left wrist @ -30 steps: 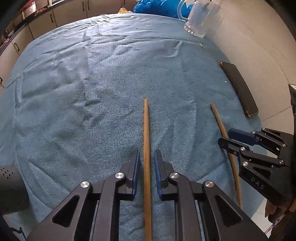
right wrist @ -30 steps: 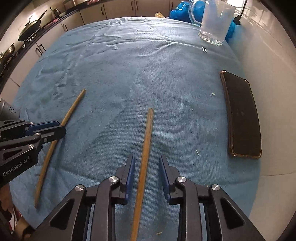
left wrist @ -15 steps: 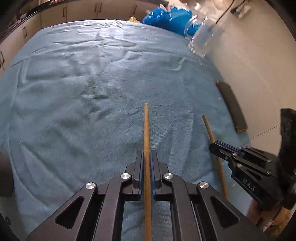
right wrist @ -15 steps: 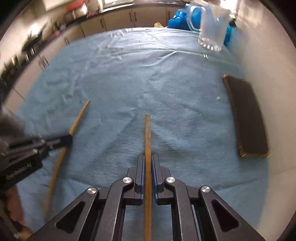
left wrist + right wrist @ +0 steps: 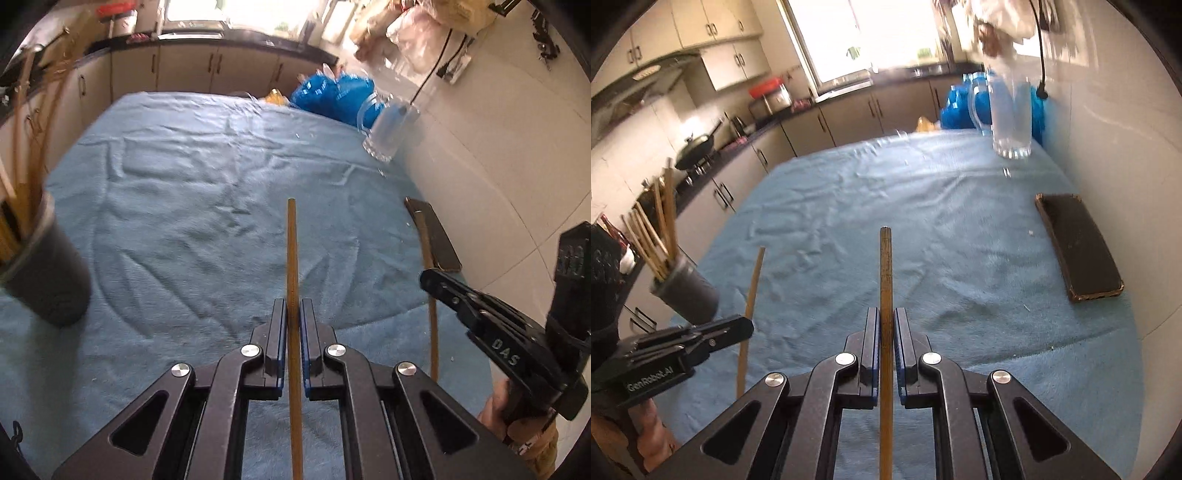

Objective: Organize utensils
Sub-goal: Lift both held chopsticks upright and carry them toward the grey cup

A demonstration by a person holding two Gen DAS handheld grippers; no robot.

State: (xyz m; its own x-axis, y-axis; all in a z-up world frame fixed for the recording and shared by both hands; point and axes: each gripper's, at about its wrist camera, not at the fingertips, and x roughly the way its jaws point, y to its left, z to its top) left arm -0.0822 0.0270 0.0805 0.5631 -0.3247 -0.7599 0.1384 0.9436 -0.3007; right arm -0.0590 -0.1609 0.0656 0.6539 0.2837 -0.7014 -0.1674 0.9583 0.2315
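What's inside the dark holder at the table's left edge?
The dark holder has a bunch of wooden chopsticks standing in it, their upper ends fanning out above the rim. Its wall hides their lower ends and anything else at the bottom.

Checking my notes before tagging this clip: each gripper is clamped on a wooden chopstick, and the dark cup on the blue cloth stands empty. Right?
Not quite. The dark cup is not empty: the right wrist view shows several chopsticks standing in it. The rest holds: the left gripper and the right gripper each clamp a wooden chopstick over the blue cloth.
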